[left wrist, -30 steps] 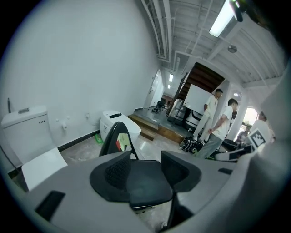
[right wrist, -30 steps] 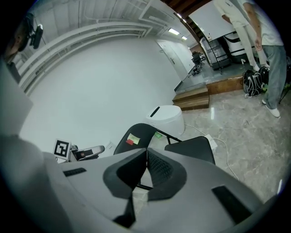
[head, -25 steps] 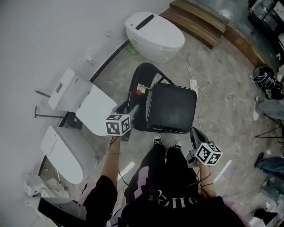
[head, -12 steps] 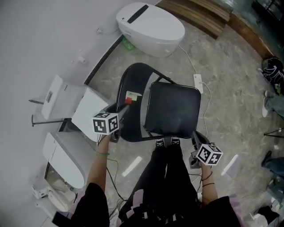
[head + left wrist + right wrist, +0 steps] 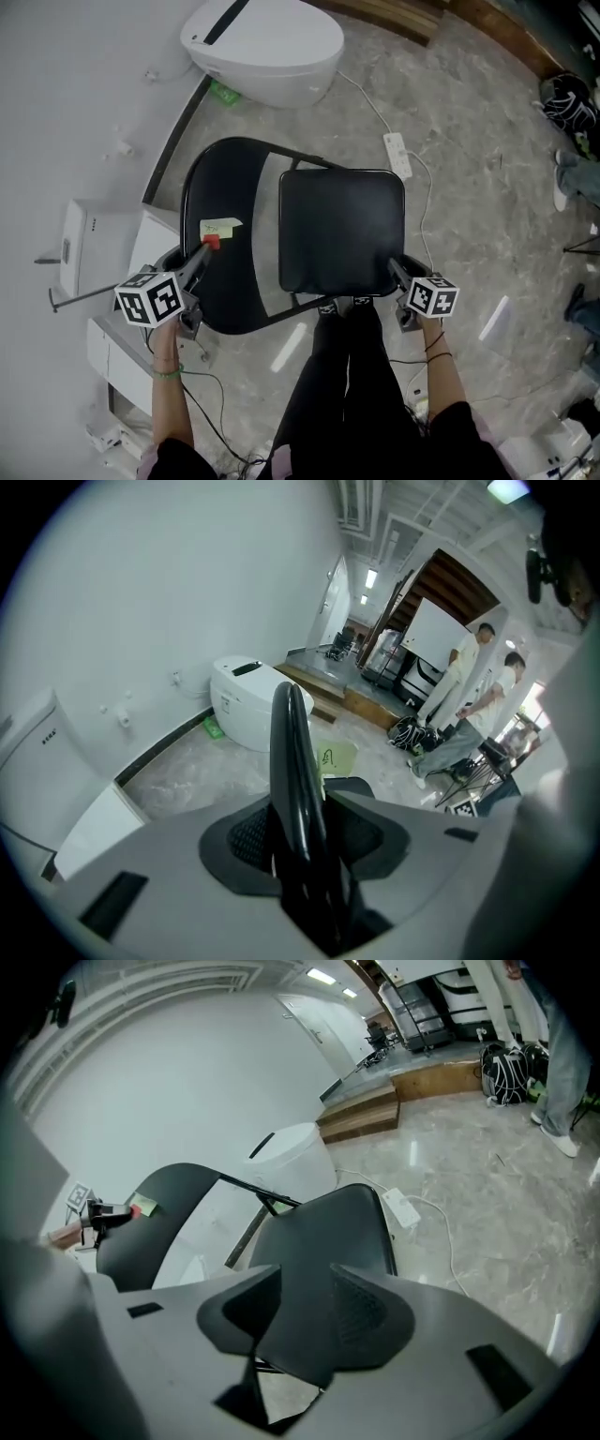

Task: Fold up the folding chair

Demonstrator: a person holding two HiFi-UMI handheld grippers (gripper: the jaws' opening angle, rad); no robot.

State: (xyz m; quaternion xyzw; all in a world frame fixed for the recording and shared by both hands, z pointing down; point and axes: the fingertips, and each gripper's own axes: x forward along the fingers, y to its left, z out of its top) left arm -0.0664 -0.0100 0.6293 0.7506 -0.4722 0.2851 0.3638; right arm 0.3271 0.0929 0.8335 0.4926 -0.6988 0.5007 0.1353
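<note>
The black folding chair stands unfolded, its backrest at the left and its padded seat in the middle. My left gripper sits on the backrest's near rim. In the left gripper view that rim runs up between the closing jaws, and both pads lie against it. A yellow sticky note sits on the backrest just beyond. My right gripper is at the seat's near right corner. Its jaws are opening, with the seat's corner between them.
A white toilet stands behind the chair. White fixtures crowd the left wall. A power strip and its cable lie on the stone floor to the right. My legs stand right behind the seat. Two people stand far off.
Both grippers have come down to the chair. The left one now clasps the backrest's rim. The right one dropped to the seat's corner and its jaws parted.
</note>
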